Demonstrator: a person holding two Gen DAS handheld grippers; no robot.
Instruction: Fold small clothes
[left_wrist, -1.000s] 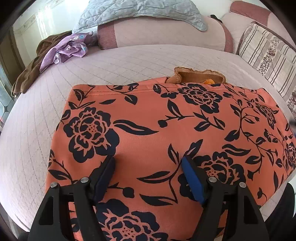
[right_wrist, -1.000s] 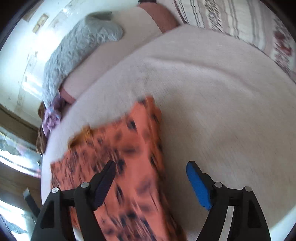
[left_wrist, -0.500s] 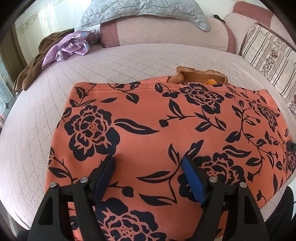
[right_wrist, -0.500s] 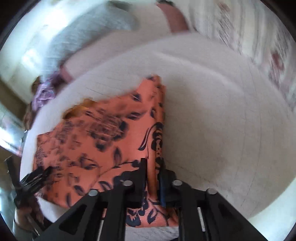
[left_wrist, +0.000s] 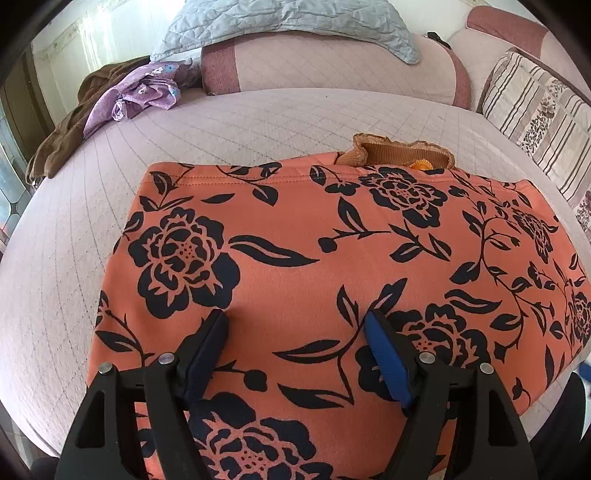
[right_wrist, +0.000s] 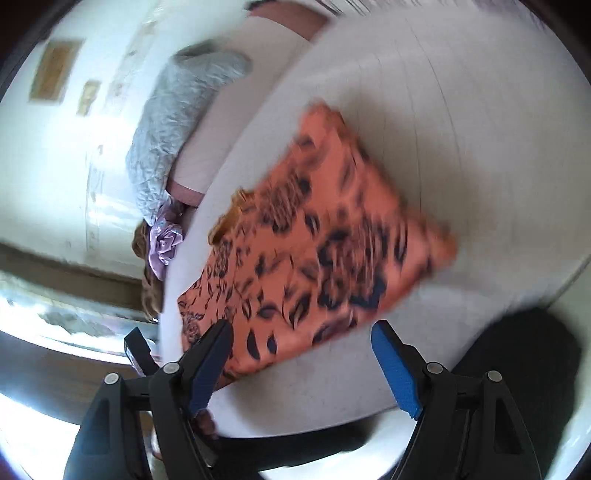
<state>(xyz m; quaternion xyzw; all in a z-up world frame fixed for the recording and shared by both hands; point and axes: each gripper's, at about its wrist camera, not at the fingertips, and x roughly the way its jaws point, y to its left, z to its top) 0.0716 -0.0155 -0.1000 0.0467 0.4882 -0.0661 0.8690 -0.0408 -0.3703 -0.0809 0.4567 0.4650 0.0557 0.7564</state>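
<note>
- One orange garment (left_wrist: 314, 258) with dark flower print lies folded flat on the bed (left_wrist: 258, 118), at the near edge, its long axis running along that edge.
- One brown ribbed piece (left_wrist: 399, 151) pokes out from under the garment's far edge.
- The left gripper (left_wrist: 295, 343) hangs just over the garment's near part, jaws apart, nothing between them; whether the tips touch the cloth cannot be told.
- The right gripper (right_wrist: 301, 354) is above the bed's near edge beside the garment (right_wrist: 314, 236), jaws spread wide and empty; this view is blurred.
- Far left corner: one purple flowered cloth (left_wrist: 144, 88) on one brown cloth (left_wrist: 62, 136).
- Far edge: one grey quilt (left_wrist: 288, 22) over a pink bolster (left_wrist: 332, 62).
- Right edge: one striped pillow (left_wrist: 535, 114).
</note>
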